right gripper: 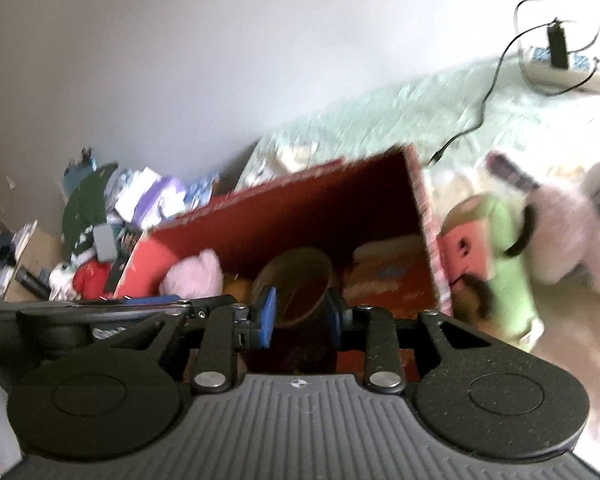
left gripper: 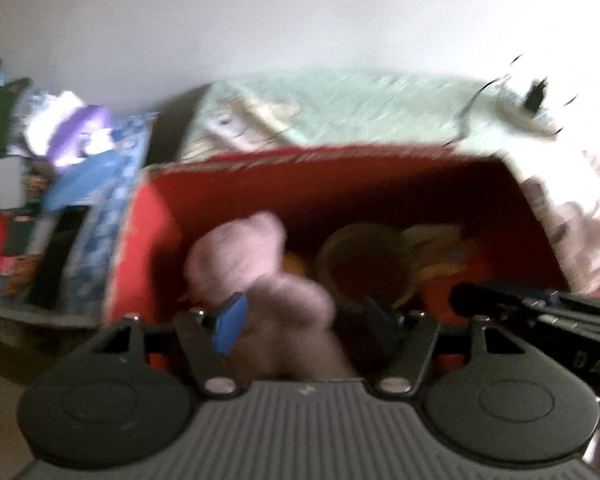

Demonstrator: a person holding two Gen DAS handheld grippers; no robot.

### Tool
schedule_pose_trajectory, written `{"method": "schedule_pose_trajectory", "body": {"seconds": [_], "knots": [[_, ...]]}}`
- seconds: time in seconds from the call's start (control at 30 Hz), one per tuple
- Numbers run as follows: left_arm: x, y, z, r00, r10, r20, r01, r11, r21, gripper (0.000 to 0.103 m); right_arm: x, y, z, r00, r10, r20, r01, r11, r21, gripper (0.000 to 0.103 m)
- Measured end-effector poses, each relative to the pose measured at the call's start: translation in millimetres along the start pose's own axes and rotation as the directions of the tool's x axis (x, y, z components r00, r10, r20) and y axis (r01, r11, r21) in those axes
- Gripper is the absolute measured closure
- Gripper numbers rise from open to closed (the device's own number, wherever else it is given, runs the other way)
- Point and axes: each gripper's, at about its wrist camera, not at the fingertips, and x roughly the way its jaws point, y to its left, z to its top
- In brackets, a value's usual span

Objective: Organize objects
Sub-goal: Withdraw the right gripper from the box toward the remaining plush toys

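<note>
A red cardboard box (left gripper: 228, 184) stands on the bed, open at the top. My left gripper (left gripper: 303, 316) hangs over it with a pink plush toy (left gripper: 244, 268) between its fingers; the view is blurred. A brown round basket (left gripper: 363, 260) and orange items lie inside. In the right wrist view the same box (right gripper: 319, 200) holds the pink plush (right gripper: 196, 276) and the basket (right gripper: 296, 280). My right gripper (right gripper: 301, 314) is open and empty above the basket. A green and pink plush (right gripper: 491, 248) and a white plush (right gripper: 567, 232) lie right of the box.
A pale green bedspread (right gripper: 399, 112) covers the bed. A power strip with a black plug and cable (right gripper: 559, 60) lies at the far right. A heap of bags, clothes and boxes (right gripper: 112, 216) sits left of the red box by the white wall.
</note>
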Motion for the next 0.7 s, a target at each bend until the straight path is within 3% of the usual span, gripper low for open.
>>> {"method": "schedule_pose_trajectory", "body": {"seconds": [0.07, 0.13, 0.23, 0.37, 0.57, 0.63, 0.7], "knots": [[4, 4, 6, 0.988, -0.155, -0.006, 0.154, 0.987, -0.039, 0.039, -3, -4, 1, 1.000, -0.017, 0.011, 0.017, 1.000, 0.001, 0.074], [17, 8, 9, 0.957, -0.286, -0.043, 0.281, 0.955, -0.094, 0.042, -3, -7, 0, 0.999, -0.036, 0.012, 0.036, 0.999, 0.004, 0.074], [42, 8, 10, 0.921, -0.368, -0.127, 0.347, 0.924, -0.158, 0.046, -2, -14, 0, 0.999, -0.046, 0.011, 0.045, 0.998, 0.037, 0.076], [60, 3, 6, 0.914, -0.358, -0.190, 0.330, 0.930, -0.163, 0.046, -2, -13, 0, 0.999, -0.050, 0.015, 0.050, 0.998, 0.026, 0.075], [62, 1, 5, 0.939, -0.237, -0.251, 0.228, 0.972, -0.066, 0.049, 5, -8, 2, 0.999, -0.052, 0.014, 0.051, 0.999, 0.012, 0.076], [62, 8, 2, 0.933, -0.228, -0.277, 0.217, 0.974, -0.068, 0.050, 7, -7, 3, 0.999, -0.052, 0.015, 0.052, 0.999, 0.008, 0.076], [64, 18, 2, 0.927, -0.223, -0.302, 0.209, 0.975, -0.077, 0.058, 8, -5, 3, 0.999, -0.053, 0.013, 0.053, 0.999, -0.002, 0.076]]}}
